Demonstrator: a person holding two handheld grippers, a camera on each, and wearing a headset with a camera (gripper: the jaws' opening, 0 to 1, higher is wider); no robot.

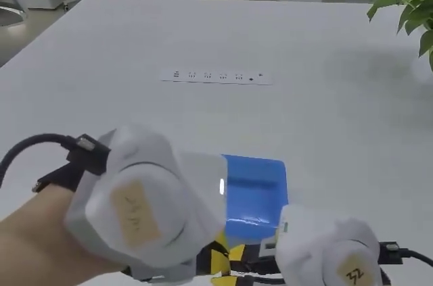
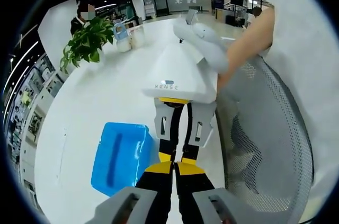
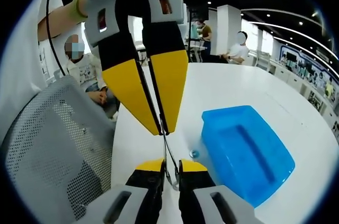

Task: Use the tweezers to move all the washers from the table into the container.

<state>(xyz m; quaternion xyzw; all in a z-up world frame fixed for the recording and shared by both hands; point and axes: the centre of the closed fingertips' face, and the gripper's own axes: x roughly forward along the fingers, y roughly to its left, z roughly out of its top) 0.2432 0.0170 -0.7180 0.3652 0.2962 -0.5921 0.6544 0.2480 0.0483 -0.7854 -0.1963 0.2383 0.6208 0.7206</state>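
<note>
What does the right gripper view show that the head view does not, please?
Right gripper view: the tweezers held by the left claw and the right claw, a washer beside the container, and a mesh chair. Head view: a power strip and a plant. Shared: the container, the table and both claws.
</note>
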